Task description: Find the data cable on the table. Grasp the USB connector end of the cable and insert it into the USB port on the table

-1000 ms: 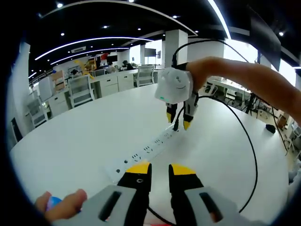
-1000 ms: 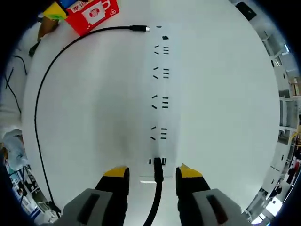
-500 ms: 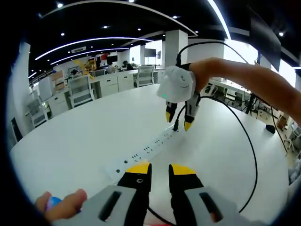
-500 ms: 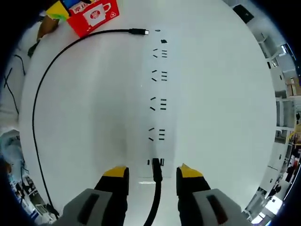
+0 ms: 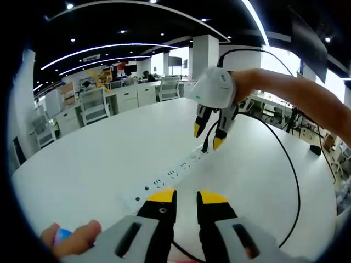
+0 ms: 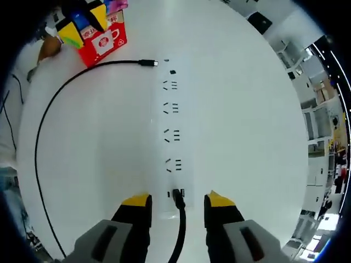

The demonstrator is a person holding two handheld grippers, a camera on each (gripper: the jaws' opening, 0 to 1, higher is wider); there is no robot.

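A long white power strip [image 6: 173, 131] lies on the white table [image 6: 247, 137]. The black data cable's [image 6: 36, 148] USB connector [image 6: 176, 196] sits in the port at the strip's near end, and the cable's small free plug [image 6: 147, 62] lies by the far end. My right gripper [image 6: 177, 201] is open; the cable runs between its jaws without being touched. In the left gripper view the right gripper [image 5: 208, 137] hovers above the strip [image 5: 170, 175], with the cable [image 5: 293, 181] hanging from between its jaws. My left gripper [image 5: 187, 196] is low over the table, its jaws close together with nothing held.
A red box with a cup picture [image 6: 104, 41] and some coloured blocks [image 6: 71, 33] stand beyond the strip's far end. Fingers with a blue item [image 5: 68, 236] show at the lower left. A dark device [image 6: 259, 23] lies far off. Office desks and chairs [image 5: 93, 104] stand beyond the table.
My right gripper has risen and tilted away from the strip, with the connector still at the port. The left gripper has not moved.
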